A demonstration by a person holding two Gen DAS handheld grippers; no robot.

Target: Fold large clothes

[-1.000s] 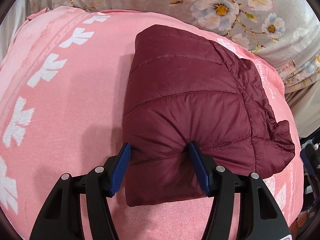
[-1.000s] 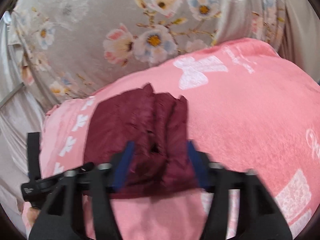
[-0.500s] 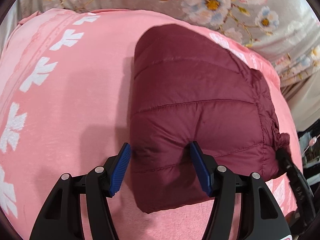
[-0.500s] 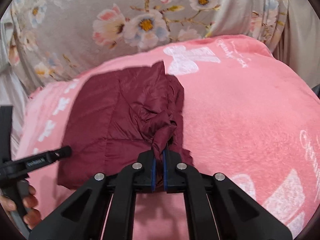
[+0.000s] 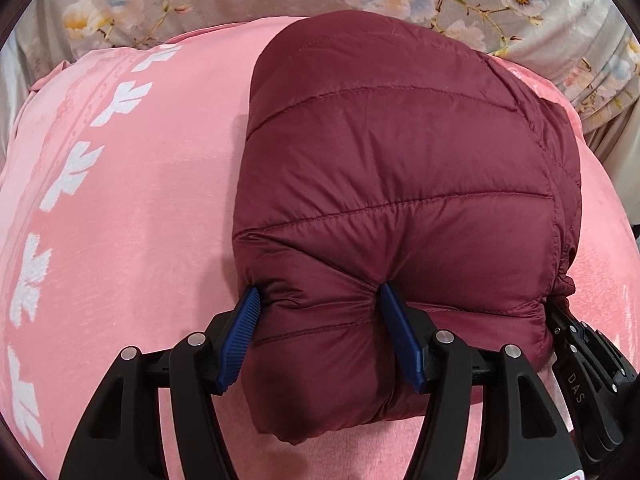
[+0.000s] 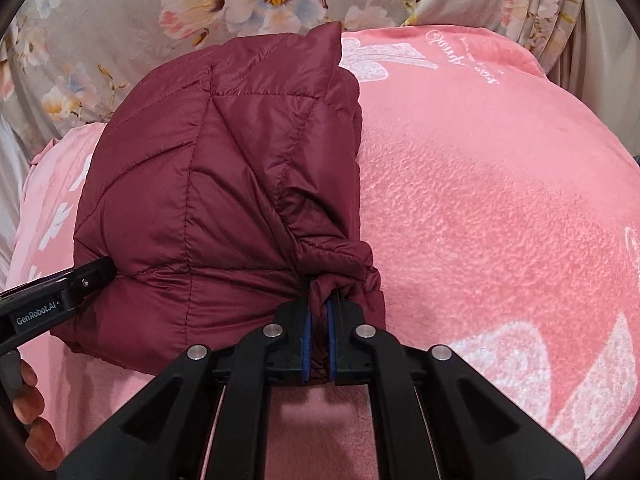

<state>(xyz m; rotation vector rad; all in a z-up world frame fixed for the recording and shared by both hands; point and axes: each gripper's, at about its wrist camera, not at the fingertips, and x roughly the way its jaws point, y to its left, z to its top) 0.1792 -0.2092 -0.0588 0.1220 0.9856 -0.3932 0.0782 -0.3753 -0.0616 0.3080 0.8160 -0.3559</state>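
The left black plastic two-finger gripper (image 5: 318, 336) has triangular cut-out arms, round silver screws at the joints and ribbed blue rubber pads (image 5: 240, 338). Its side carries white lettering "GenRobot.AI". The right black plastic two-finger gripper (image 6: 318, 332) is built alike, with silver screws and blue pads; white letters "DAS" mark its side. Bare fingers of the left hand (image 6: 30, 412) show at the frame's edge.

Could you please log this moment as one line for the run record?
item: maroon puffer jacket, folded on pink blanket | left gripper: gripping near corner | right gripper: shut on bunched edge
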